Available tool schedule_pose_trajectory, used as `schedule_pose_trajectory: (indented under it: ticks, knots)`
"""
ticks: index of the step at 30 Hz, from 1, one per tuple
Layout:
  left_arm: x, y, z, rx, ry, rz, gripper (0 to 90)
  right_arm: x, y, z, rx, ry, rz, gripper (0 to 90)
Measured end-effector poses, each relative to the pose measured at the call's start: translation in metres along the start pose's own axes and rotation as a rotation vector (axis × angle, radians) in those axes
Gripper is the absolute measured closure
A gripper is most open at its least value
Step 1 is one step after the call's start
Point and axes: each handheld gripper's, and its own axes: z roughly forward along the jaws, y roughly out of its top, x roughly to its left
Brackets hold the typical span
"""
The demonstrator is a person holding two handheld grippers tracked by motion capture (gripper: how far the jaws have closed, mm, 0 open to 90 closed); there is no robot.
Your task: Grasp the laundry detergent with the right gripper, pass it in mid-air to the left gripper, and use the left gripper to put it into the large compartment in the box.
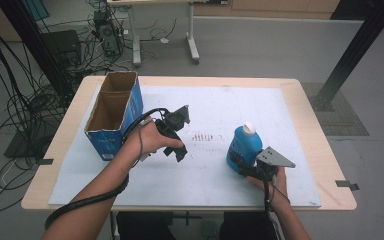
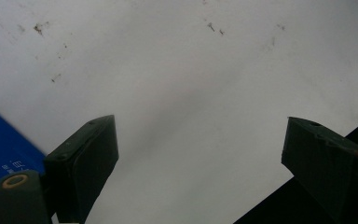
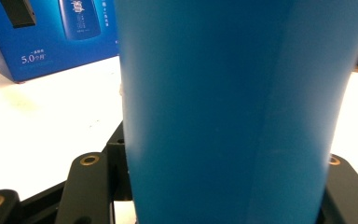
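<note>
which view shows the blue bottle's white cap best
The high view: the blue bottle stands upright on the white mat with its white cap in plain sight, the right gripper at its base. The right gripper view has the bottle's blue body up close, cap out of frame. The left gripper view looks at the mat.

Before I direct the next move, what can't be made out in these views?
- Right gripper: jaw contact on the bottle hidden by the bottle, both views.
- Box: bottom in shadow, high view.
- Box print: too small, right gripper view.
- Left gripper: open over bare mat.
</note>
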Motion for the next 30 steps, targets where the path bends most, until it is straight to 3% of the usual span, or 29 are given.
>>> schedule_pose_trajectory:
  ticks: [18,22,30]
  knots:
    - [-0.001,-0.002,-0.005,-0.012,0.004,0.007,11.1,-0.001,0.001,0.0,0.009,0.004,0.003,42.4]
    - [0.0,-0.002,-0.01,-0.013,0.006,0.014,11.1,-0.006,0.005,0.001,0.018,0.024,0.038,42.4]
    - [-0.002,0.004,-0.025,-0.021,0.027,0.037,11.1,-0.016,0.025,0.002,0.03,0.08,0.032,42.4]
